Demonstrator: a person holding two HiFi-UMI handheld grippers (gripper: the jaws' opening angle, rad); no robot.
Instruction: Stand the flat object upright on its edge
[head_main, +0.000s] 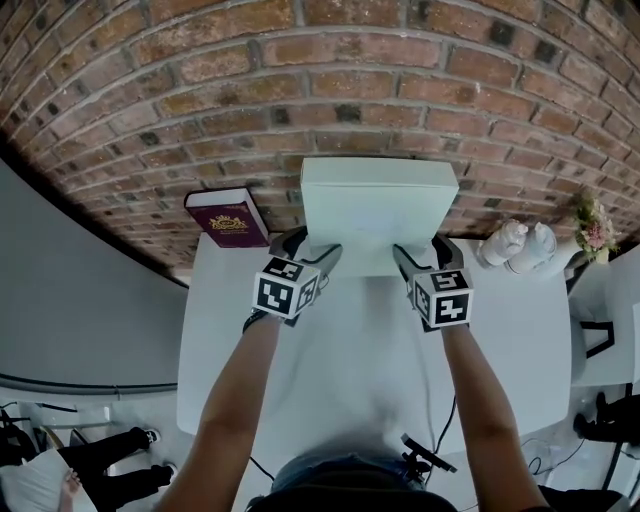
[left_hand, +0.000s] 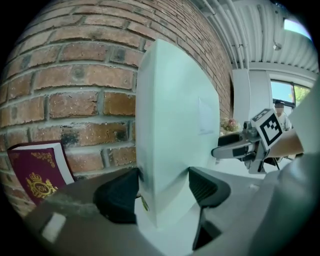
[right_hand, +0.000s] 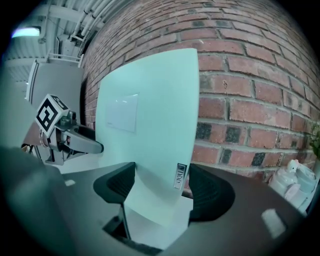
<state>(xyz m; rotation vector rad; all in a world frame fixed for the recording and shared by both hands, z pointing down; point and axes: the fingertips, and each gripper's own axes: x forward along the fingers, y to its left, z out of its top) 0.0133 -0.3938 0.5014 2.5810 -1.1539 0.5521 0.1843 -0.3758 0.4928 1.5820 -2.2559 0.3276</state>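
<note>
A flat white box (head_main: 378, 205) stands upright on its long edge at the far side of the white table (head_main: 350, 380), close to the brick wall. My left gripper (head_main: 312, 250) is shut on the box's lower left end. My right gripper (head_main: 425, 252) is shut on its lower right end. In the left gripper view both black pads touch the two faces of the box (left_hand: 175, 130), and the gripper (left_hand: 165, 192) straddles its edge. In the right gripper view the box (right_hand: 150, 115) sits between the pads the same way, a small label beside the right pad of that gripper (right_hand: 162, 187).
A maroon booklet with a gold crest (head_main: 228, 217) leans on the wall left of the box, also visible as a booklet (left_hand: 37, 172) in the left gripper view. White figurines (head_main: 520, 245) and flowers (head_main: 595, 225) stand at the right. A person's legs show at the lower left.
</note>
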